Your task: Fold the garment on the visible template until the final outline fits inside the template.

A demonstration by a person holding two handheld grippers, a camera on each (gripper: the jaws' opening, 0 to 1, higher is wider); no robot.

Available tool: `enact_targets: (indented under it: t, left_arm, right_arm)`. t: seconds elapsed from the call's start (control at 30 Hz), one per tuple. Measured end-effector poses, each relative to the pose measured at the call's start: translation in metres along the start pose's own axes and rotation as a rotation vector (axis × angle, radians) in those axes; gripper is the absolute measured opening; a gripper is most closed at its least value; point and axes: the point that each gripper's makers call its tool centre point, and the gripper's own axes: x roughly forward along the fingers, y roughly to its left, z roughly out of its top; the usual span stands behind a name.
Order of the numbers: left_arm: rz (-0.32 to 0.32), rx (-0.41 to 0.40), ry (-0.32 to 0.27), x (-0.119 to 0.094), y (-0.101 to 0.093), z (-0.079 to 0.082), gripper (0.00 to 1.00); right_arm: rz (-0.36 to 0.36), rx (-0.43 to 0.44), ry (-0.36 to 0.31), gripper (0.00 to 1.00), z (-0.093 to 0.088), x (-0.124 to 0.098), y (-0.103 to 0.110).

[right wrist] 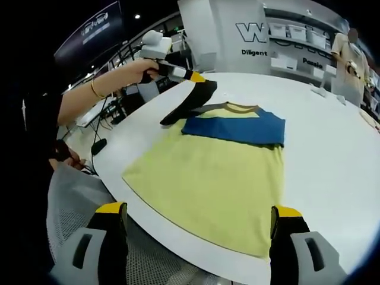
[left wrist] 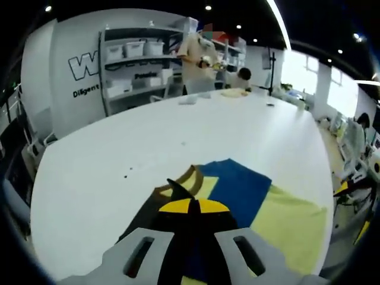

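Your left gripper (left wrist: 190, 205) has its 2 yellow-tipped jaws pressed together on the black sleeve (left wrist: 178, 191) of the shirt (left wrist: 285, 222), and in the right gripper view the same left gripper (right wrist: 193, 83) holds that sleeve (right wrist: 187, 107) lifted off the table (right wrist: 332, 154), the dark fabric hanging down from the jaw tips toward the shirt's shoulder. Your hand (right wrist: 139, 70) grips the tool, with a bracelet (right wrist: 95, 89) on the wrist. Your right gripper (right wrist: 199, 228) is spread wide, 1 jaw at each side of its view, holding nothing and raised above the near hem. The shirt (right wrist: 219, 184) lies flat ahead of the right gripper, between and beyond its jaws: a yellow body, a blue band (right wrist: 237, 127) across the chest and a brown collar (right wrist: 240, 107) at the far end. The near hem lies close to the table edge (right wrist: 178, 234). Beyond the left gripper, the white table (left wrist: 148, 142) stretches toward shelving (left wrist: 136, 65) with storage bins and a person (left wrist: 199, 65) standing at the far end.
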Motion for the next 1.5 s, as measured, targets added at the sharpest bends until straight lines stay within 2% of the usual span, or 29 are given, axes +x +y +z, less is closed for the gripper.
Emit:
enact_targets:
  t: [0.23,0.3,0.37,0.5,0.73,0.97,1.1,1.5]
  left_arm:
    - [-0.029,0.023,0.006,0.021,-0.021,0.004,0.00]
    - [-0.047,0.006,0.004,0.025,-0.028,0.005,0.00]
    - [-0.075,-0.004,-0.010,0.030,-0.037,0.009,0.00]
    - [-0.082,0.015,-0.017,0.037,-0.046,0.016,0.00]
    - [-0.102,0.022,-0.031,0.045,-0.060,0.023,0.00]
    - [-0.133,0.068,-0.062,0.051,-0.080,0.035,0.00]
    - [-0.148,0.091,-0.063,0.055,-0.091,0.033,0.00]
    - [-0.166,0.105,-0.012,0.070,-0.114,0.012,0.00]
  right_arm:
    - [-0.017,0.007,-0.001,0.99,-0.001,-0.005,-0.004]
    - [-0.021,0.011,-0.003,0.99,-0.001,-0.006,-0.006]
    - [-0.024,0.017,-0.003,0.99,-0.003,-0.007,-0.007]
    - [-0.026,0.028,0.000,0.99,-0.006,-0.007,-0.007]
    - [-0.025,0.033,0.013,0.99,-0.010,-0.007,-0.009]
    - [-0.022,0.036,0.014,0.99,-0.011,-0.006,-0.011]
    - [-0.022,0.038,0.020,0.99,-0.013,-0.006,-0.012]
    - [-0.020,0.044,0.022,0.99,-0.016,-0.006,-0.013]
